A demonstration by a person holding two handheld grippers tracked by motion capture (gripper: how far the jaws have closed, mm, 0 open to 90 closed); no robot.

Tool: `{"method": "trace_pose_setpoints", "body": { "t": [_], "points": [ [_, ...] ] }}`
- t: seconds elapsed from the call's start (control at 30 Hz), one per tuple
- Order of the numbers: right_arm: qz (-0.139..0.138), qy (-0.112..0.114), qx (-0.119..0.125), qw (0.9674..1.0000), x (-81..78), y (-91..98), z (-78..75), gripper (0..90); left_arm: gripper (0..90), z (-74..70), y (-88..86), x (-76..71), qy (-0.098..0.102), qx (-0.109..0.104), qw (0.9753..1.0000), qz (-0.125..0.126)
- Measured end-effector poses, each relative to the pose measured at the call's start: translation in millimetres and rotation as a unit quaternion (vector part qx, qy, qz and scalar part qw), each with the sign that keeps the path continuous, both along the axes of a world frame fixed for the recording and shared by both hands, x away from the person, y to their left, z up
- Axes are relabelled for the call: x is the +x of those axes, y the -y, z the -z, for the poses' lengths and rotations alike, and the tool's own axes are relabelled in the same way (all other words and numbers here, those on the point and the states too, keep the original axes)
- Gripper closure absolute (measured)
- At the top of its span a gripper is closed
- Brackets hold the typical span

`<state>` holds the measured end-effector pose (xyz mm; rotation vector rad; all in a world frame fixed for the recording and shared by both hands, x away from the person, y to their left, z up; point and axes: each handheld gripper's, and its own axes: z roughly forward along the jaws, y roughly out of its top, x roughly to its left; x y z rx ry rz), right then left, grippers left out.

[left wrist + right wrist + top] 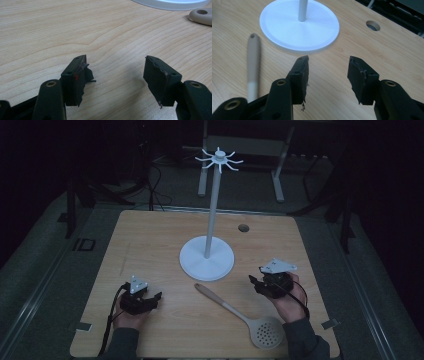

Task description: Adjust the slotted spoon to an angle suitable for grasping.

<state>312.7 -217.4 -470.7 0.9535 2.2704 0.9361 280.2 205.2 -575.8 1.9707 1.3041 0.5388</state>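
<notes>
Both grippers, left (156, 296) and right (253, 281), released, empty; skimmer (239, 316) between them, near stand (207, 258) on worktop (150, 240).

My high view looking forward and down over the whole desk (150, 235), left gripper view skimming low and close over the wood, right gripper view higher, facing the far edge, both sharing the white stand base (299, 27).

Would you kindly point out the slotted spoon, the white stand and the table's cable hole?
slotted spoon (267, 332), high view, perforated bowl.
white stand (206, 258), high view, round base.
cable hole (373, 25), right gripper view, opening.
</notes>
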Motion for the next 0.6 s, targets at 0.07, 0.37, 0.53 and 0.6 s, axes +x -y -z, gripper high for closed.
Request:
{"method": "trace_pose_setpoints", "body": {
  "t": [0.07,0.37,0.53,0.6],
  "points": [
    [-0.004,-0.002,-0.003,1.0000,0.7,-3.9,-0.8,50.7,36.2,0.0,0.0,0.0,0.000,0.000,1.0000,0.000],
    [-0.024,-0.017,-0.024,0.9993,5.4,-23.1,-3.1,48.7,36.3,-0.2,0.0,0.0,-0.001,-0.001,1.0000,0.000],
    [-0.030,-0.026,-0.034,0.9986,8.4,-29.7,-1.9,48.5,36.3,-0.2,0.0,-0.1,0.000,-0.002,1.0000,-0.001],
    [-0.033,-0.028,-0.040,0.9983,9.4,-32.6,-1.0,48.3,36.3,-0.2,-0.1,-0.1,0.001,-0.002,1.0000,-0.001]
  ]
}}
